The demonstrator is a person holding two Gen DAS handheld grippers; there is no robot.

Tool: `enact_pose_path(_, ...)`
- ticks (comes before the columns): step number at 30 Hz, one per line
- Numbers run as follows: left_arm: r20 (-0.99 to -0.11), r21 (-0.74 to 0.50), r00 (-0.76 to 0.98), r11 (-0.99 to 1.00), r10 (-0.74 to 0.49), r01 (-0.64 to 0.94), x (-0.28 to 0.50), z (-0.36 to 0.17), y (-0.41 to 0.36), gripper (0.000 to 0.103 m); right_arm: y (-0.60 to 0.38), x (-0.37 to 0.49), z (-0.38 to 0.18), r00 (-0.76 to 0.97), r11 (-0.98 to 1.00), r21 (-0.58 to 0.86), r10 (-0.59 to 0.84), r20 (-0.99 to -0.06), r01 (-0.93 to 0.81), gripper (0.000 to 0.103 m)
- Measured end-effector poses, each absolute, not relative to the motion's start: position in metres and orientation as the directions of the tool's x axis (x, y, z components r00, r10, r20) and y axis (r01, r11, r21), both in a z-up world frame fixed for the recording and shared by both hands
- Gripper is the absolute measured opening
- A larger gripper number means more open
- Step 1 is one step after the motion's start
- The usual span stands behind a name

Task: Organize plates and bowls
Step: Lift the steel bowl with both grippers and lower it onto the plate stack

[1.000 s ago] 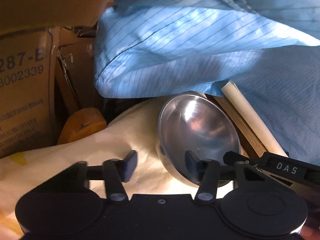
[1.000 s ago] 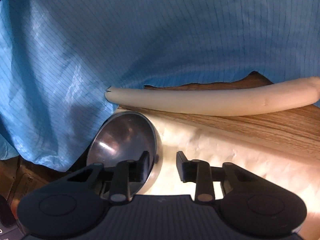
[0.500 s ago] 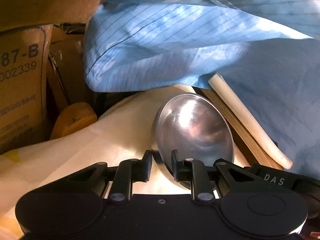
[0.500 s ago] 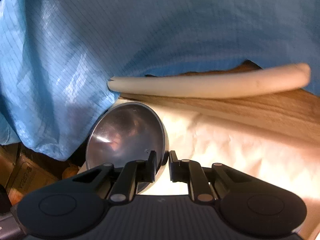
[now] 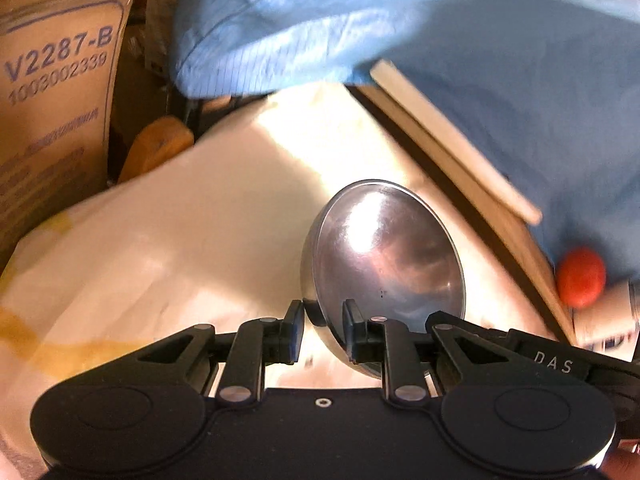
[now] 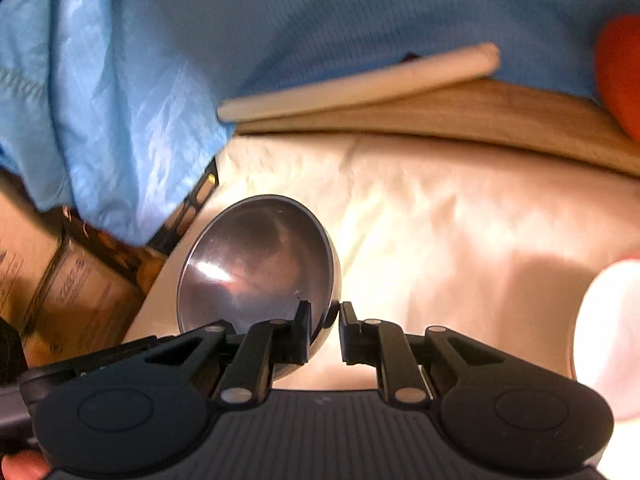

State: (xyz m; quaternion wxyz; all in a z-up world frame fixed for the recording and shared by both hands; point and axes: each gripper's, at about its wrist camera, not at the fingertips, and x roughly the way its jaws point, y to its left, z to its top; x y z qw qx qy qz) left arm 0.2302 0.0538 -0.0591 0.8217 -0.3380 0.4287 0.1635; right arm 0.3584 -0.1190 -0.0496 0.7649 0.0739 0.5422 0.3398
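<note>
Gripping opposite sides of one tilted steel bowl (image 5: 384,264), both grippers have their fingers nearly closed on its rim: the left gripper (image 5: 322,326) from one side, the right gripper (image 6: 324,326) from the other. Under the bowl lies a cream cloth (image 6: 460,220) covering the desk. Farther off, a pale rod (image 6: 360,82) rests along the desk's wooden edge (image 6: 460,108), against blue fabric (image 6: 320,8).

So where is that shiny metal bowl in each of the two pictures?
Left wrist view: the metal bowl is right of centre, tilted on edge, its rim between the left gripper fingers.
Right wrist view: the bowl is left of centre, its rim between the right gripper fingers.
Shared landmark: the cream rod along the wooden edge.
</note>
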Motion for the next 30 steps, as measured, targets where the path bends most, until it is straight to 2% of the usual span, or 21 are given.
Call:
enact_pose_path(11, -0.858, -0.358, 0.513, 0.74, -0.021, -0.569, 0.202, -0.058, 0.042, 0.021, -0.131, 0.341, -0.045, 0.146, 0.758, 0.474, 0.585, -0.798, -0.448, 0.017)
enact_pose_path(19, -0.856, -0.352, 0.516, 0.719, 0.011, -0.599, 0.198, -0.054, 0.046, 0.022, -0.135, 0.338, -0.047, 0.153, 0.751, 0.483, 0.598, -0.787, -0.45, 0.017)
enact_pose_path(23, -0.859, -0.345, 0.511, 0.708, 0.026, -0.616, 0.195, -0.049, 0.047, 0.03, -0.137, 0.337, -0.046, 0.166, 0.749, 0.486, 0.605, -0.779, -0.451, 0.022)
enact_pose_path(28, -0.852, -0.313, 0.519, 0.722, 0.074, -0.617, 0.191, -0.039, 0.044, 0.033, -0.143, 0.333, -0.037, 0.211, 0.747, 0.473, 0.614, -0.76, -0.468, 0.032)
enact_pose_path(30, -0.847, -0.294, 0.521, 0.728, 0.101, -0.619, 0.19, -0.033, 0.043, 0.04, -0.146, 0.332, -0.034, 0.228, 0.746, 0.469, 0.618, -0.753, -0.472, 0.035)
